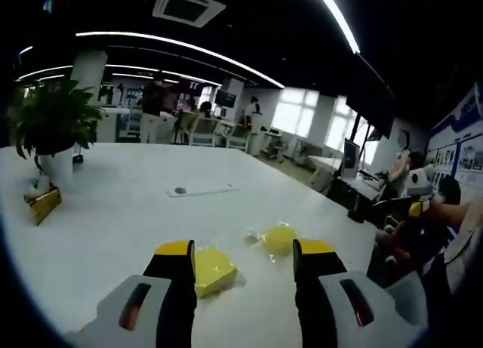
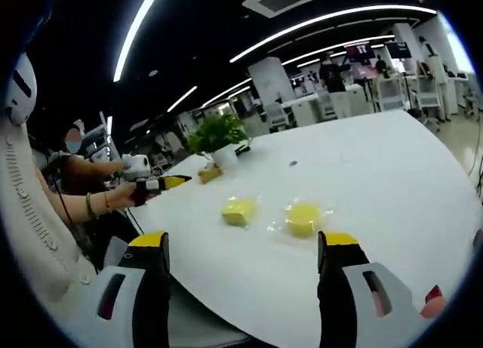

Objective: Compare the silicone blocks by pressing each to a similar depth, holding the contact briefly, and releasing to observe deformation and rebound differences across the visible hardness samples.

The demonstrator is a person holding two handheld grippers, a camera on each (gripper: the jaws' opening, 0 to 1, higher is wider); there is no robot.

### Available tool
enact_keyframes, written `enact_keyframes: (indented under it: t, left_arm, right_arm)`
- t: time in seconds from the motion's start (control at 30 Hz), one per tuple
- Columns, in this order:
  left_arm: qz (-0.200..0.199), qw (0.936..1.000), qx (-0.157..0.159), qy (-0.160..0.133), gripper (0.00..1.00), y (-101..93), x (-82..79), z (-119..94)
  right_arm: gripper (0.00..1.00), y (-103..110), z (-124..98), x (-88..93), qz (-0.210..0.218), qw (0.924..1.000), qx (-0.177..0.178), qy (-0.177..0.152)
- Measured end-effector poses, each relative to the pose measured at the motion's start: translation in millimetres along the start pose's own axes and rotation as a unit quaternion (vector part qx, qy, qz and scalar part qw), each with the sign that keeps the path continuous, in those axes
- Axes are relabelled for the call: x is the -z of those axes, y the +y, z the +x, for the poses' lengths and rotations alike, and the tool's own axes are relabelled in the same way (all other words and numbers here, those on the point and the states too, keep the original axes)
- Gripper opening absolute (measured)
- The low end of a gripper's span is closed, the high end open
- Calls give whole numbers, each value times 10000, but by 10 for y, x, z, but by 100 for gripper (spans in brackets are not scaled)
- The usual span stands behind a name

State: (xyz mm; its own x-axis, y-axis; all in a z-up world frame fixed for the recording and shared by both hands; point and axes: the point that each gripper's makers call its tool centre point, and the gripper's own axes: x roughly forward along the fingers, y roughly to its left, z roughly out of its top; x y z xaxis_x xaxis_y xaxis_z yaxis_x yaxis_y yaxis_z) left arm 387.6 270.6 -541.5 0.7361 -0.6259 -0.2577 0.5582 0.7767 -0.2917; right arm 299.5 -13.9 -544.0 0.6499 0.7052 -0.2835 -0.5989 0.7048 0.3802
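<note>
Two yellow silicone blocks lie on the white table (image 1: pixel 113 212). The square block (image 1: pixel 215 270) rests just beyond my left gripper's (image 1: pixel 245 250) left jaw, partly hidden by it. The round block (image 1: pixel 279 238) sits on clear wrap near the right jaw tip. My left gripper is open and nothing is held between its jaws. In the right gripper view the square block (image 2: pixel 239 210) and the round block (image 2: pixel 303 217) lie side by side, well ahead of my open right gripper (image 2: pixel 245 246). My left gripper (image 2: pixel 162 183), held in a hand, enters from the left, short of the blocks.
A potted plant (image 1: pixel 49 125) and a small gold object (image 1: pixel 43 204) stand at the table's far left; the plant (image 2: pixel 217 137) is behind the blocks. A thin white strip (image 1: pixel 205 189) lies mid-table. A person (image 2: pixel 75 174) sits at the table's edge. Desks and chairs fill the background.
</note>
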Motion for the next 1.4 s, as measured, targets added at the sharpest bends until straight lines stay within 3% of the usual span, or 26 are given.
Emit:
enact_keyframes:
  t: [0.2,0.4,0.5,0.87,1.4]
  left_arm:
    - [-60,9994,327,-120,56,-471,-14,-145]
    - [141,9996,257,56,65,-670,65,-244]
    - [350,9990,201,168,64,-746,111,-312]
    - [219,9998,28,4,64,-832,125,-463]
    - [90,9998,137,139,64,-835,205,-397]
  right_arm:
    - [75,-17,-55,-102,-78,9998,-128,-117]
    - [74,-37,-91,-149,-95,9996,-189,-189]
    - [73,-59,-100,-149,-91,9996,-179,-222]
    - [76,-55,-114,-132,-109,9993,-242,-253]
    - [76,-127,-102,-85,-43,9995,-213,-225]
